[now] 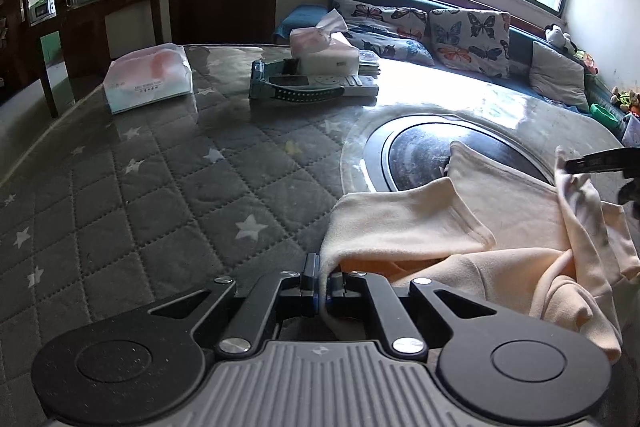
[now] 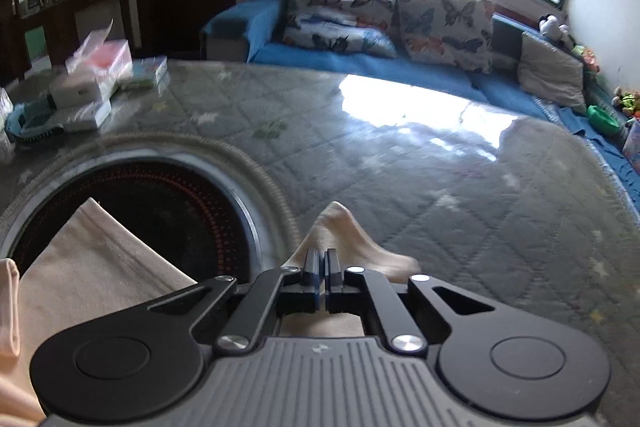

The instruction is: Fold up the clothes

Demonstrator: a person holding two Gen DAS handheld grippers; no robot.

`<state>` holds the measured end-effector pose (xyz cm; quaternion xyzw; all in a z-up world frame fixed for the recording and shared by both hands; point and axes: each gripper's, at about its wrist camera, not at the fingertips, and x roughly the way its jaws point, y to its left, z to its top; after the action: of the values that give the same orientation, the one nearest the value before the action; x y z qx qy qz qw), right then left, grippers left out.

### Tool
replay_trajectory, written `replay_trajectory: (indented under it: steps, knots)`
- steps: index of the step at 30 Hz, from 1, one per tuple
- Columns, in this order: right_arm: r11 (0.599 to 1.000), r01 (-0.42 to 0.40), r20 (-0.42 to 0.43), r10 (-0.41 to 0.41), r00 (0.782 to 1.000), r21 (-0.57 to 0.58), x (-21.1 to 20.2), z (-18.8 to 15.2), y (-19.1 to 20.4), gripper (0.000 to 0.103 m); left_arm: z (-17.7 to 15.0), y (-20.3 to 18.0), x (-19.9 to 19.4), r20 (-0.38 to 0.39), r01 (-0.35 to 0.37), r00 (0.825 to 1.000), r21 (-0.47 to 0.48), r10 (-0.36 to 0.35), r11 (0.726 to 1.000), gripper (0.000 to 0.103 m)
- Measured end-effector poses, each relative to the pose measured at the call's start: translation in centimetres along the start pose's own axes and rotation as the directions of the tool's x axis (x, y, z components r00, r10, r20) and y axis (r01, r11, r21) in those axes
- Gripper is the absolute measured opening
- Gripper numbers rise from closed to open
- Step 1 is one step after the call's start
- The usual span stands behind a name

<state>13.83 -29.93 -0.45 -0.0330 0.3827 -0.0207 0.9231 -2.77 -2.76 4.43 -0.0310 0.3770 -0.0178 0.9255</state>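
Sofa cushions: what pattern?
Butterflies, multicoloured on a white ground, on the sofa cushions. Sharpest in the left wrist view; the right wrist view is blurrier.

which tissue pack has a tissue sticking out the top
The tissue pack stacked on the blue-green box in the middle of the table. A white tissue stands up from its top. The other pack, lying to its left, shows none.
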Motion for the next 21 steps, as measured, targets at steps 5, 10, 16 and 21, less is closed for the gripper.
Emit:
replay_trajectory:
  steps: [5,10,16,21]
  knots:
    - [0.999,0.022,0.086,-0.026,0.996,0.048,-4.9,-0.7,-3.1,0.001,-0.7,0.5,-0.9,-0.003,-0.002,1.0,0.002,0.002,1.0,0.004]
    - [0.994,0.063,0.176,-0.079,0.981,0.094,-10.9,-2.3,-6.5,0.001,-1.5,1.2,-1.8,-0.006,-0.004,1.0,0.004,0.004,1.0,0.004]
    - [0.972,0.181,0.22,-0.212,0.952,0.149,-16.7,-5.4,-10.2,0.0,-2.0,1.3,-3.1,0.001,-0.002,1.0,0.04,0.002,0.999,0.004]
    - [0.979,0.143,0.169,-0.167,0.971,0.145,-17.7,-7.7,-10.6,0.004,-2.3,1.0,-3.8,-0.004,0.005,1.0,0.097,-0.004,0.995,0.01]
